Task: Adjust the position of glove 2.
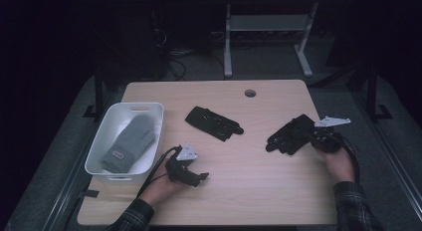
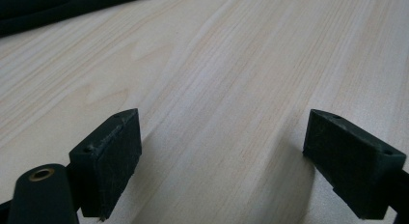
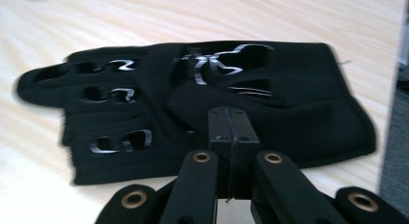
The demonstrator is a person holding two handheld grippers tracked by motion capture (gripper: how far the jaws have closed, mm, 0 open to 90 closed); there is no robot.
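Two black fabric gloves with shiny printed markings are out on the desk; mine, the black glove, lies near the right edge, soft, light and floppy. My right gripper is clenched on its cuff hem, I reckon. Left gripper is released and holding nothing. The white plastic bin at the left edge holds a grey knit mitten.

Dim, mostly dark room. Light wooden table with a round cable hole near the far edge. Beyond, grey floor, tangled cables at far left, and the pale metal legs of a second desk.
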